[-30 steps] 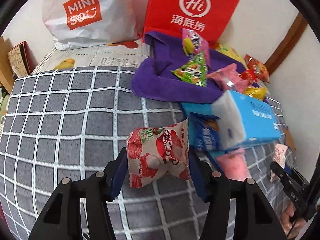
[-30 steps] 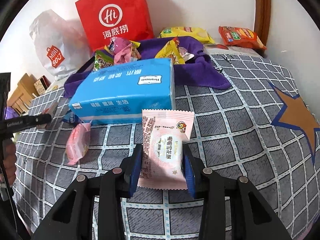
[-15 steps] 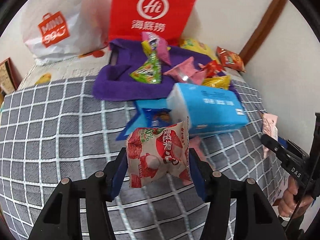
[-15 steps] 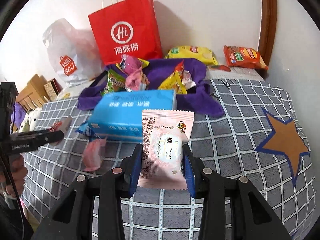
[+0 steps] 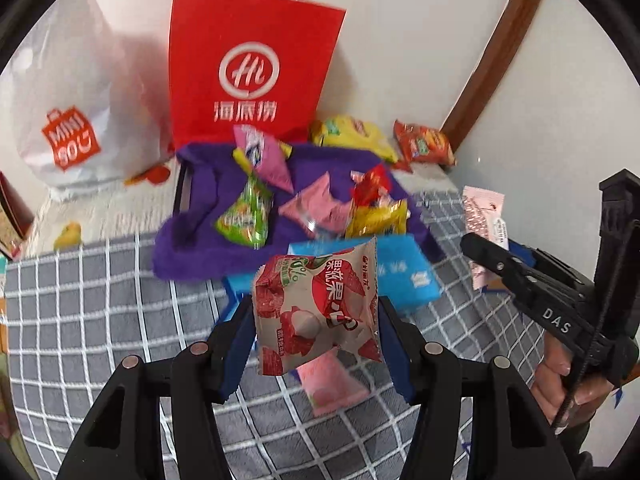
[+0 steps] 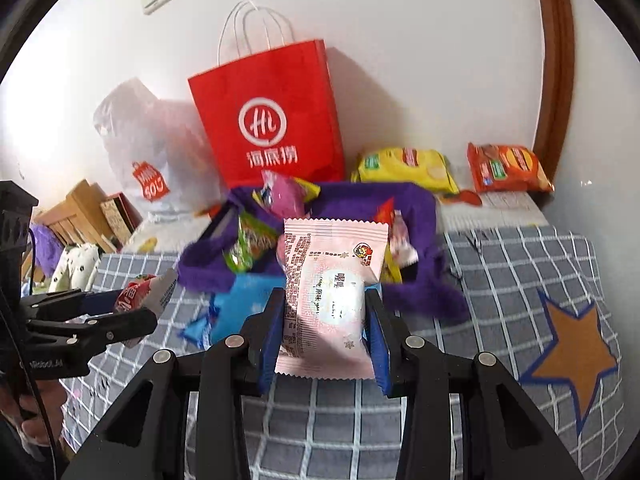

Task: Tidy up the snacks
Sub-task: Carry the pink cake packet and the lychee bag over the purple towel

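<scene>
Lychee snack packet (image 5: 316, 308) between left claw (image 5: 316, 340) pads

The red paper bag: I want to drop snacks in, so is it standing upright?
Upright: the red paper bag stands against the wall, handles up.

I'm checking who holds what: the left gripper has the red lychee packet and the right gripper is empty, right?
Not quite. The left gripper does hold the red lychee packet, but the right gripper isn't empty: it grips a pale pink snack packet, as the right wrist view shows.

Glossy plastic snack packet (image 5: 316, 308), fuzzy purple cloth (image 5: 192, 248), matt red paper bag (image 5: 248, 76)
</scene>
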`<state>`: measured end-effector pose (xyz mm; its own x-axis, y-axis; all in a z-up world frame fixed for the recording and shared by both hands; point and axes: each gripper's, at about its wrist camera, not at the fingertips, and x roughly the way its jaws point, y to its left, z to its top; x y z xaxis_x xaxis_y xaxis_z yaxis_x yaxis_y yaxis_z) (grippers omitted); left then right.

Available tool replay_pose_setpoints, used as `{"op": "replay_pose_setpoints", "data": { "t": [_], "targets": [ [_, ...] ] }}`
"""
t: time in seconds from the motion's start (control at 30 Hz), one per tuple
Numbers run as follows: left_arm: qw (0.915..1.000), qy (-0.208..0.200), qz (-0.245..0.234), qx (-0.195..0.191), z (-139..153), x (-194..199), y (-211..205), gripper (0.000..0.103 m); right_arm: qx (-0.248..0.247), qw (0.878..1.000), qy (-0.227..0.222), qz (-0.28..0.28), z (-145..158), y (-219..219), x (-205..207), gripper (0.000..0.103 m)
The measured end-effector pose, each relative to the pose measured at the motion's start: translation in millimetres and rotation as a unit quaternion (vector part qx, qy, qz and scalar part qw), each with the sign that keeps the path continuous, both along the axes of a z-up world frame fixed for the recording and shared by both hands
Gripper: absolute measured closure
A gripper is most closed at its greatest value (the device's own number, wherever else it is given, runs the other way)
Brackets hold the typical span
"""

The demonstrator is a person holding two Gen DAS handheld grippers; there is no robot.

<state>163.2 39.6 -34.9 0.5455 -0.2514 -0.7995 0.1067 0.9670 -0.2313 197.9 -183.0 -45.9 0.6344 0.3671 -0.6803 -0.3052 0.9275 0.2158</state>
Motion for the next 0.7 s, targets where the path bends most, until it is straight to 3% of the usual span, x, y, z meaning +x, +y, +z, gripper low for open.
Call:
{"op": "replay_pose_setpoints", "data": {
  "t": [0.43, 0.7],
  "targets": [
    [0.9996, -0.028, 0.004, -0.009, 33.1, 43.9, 4.5, 0.047, -0.003, 1.0, -0.023, -0.007, 36.1, 4.8, 36.7, 0.064],
    [0.9991, -0.04, 0.014, -0.009, 44.1, 72.7, 16.3, 0.047, -0.011, 1.0, -0.026, -0.008, 40.6, 15.6, 66.5, 0.064]
  ]
}}
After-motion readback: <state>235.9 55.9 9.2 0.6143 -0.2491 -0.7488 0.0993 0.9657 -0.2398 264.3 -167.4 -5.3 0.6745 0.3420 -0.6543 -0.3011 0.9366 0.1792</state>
